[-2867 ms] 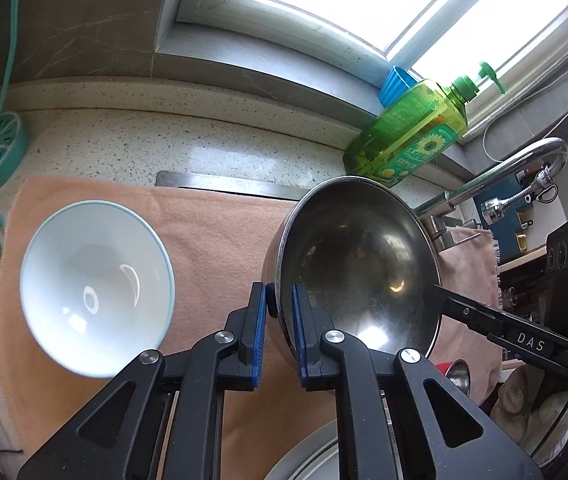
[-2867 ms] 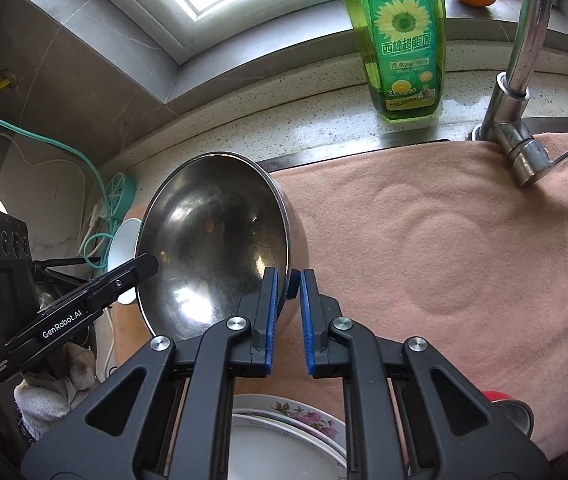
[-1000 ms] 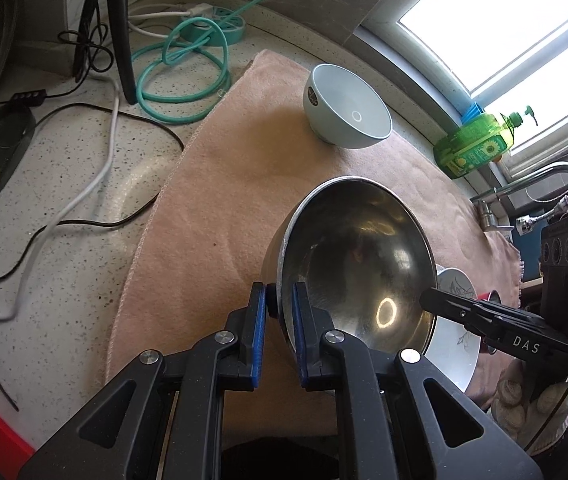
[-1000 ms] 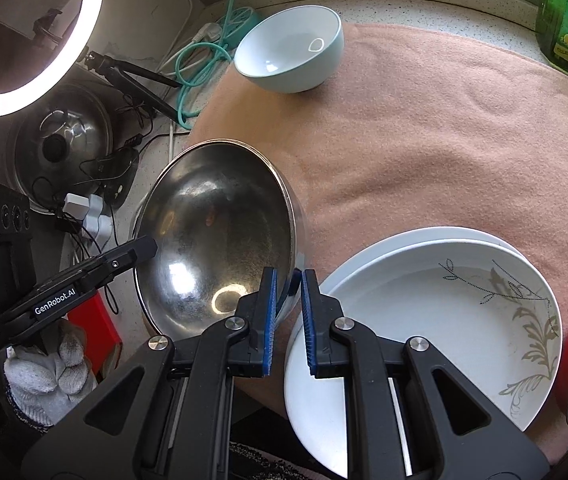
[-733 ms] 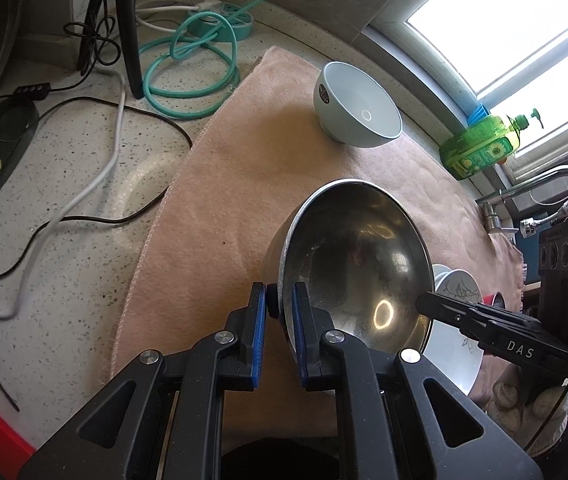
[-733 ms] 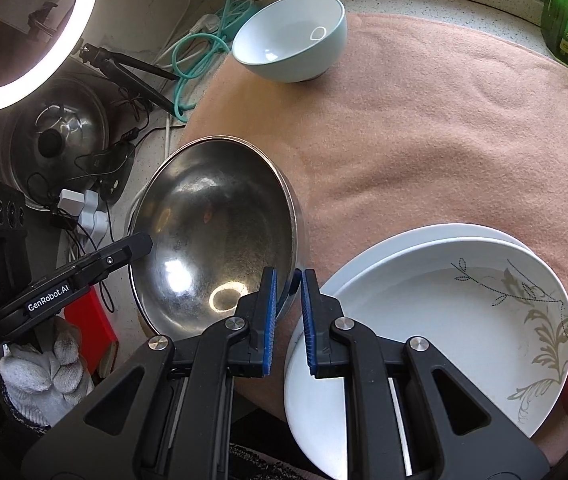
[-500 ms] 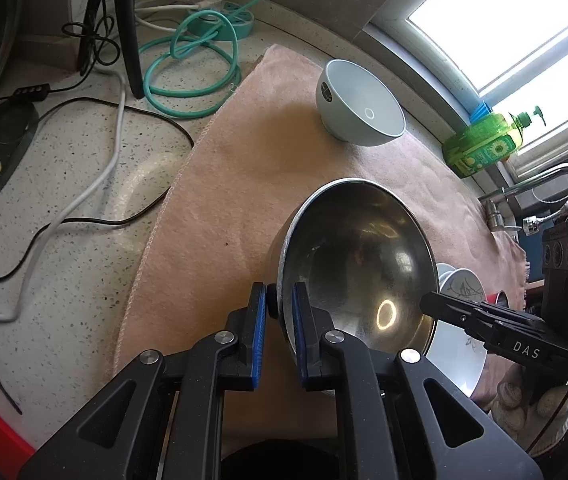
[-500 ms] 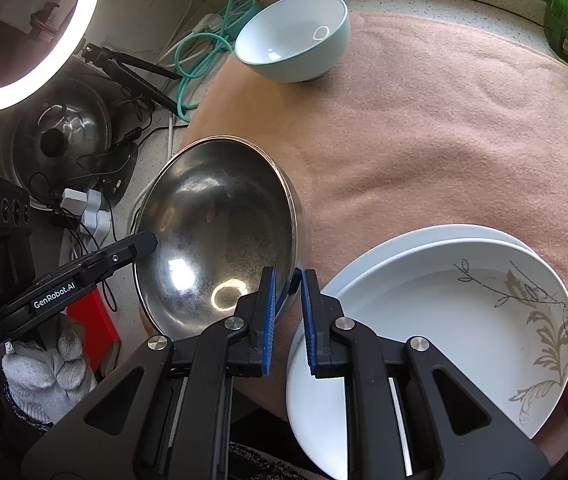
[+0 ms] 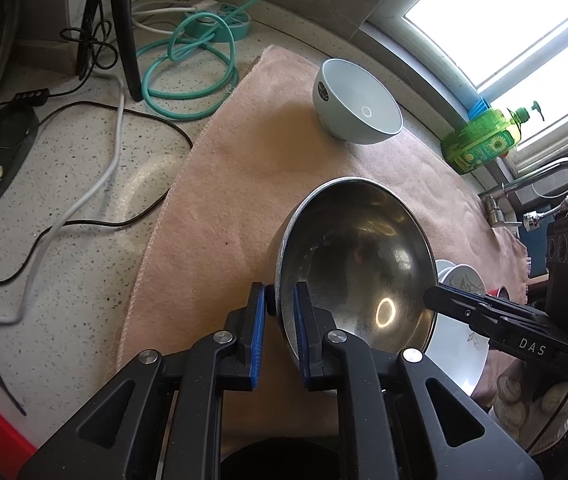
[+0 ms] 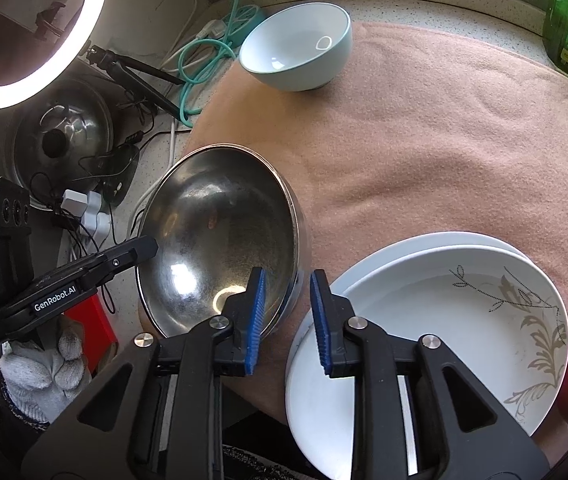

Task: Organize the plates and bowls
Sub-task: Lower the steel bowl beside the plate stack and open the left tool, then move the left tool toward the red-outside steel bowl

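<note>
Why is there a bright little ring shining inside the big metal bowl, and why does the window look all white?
In the right wrist view, a glowing ring lamp stands at the upper left. The shiny steel bowl mirrors light as bright spots, and in the left wrist view one spot is ring-shaped, likely that lamp's reflection. There too, the window is overexposed to plain white. Both fisheye views bend straight edges.

Left gripper (image 9: pixel 278 322) jaws closed on steel bowl (image 9: pixel 356 256) rim, right gripper (image 10: pixel 284 312) jaws parted astride rim

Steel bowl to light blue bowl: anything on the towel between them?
Nothing: both wrist views show only bare pink towel between the steel bowl and the light blue bowl.
</note>
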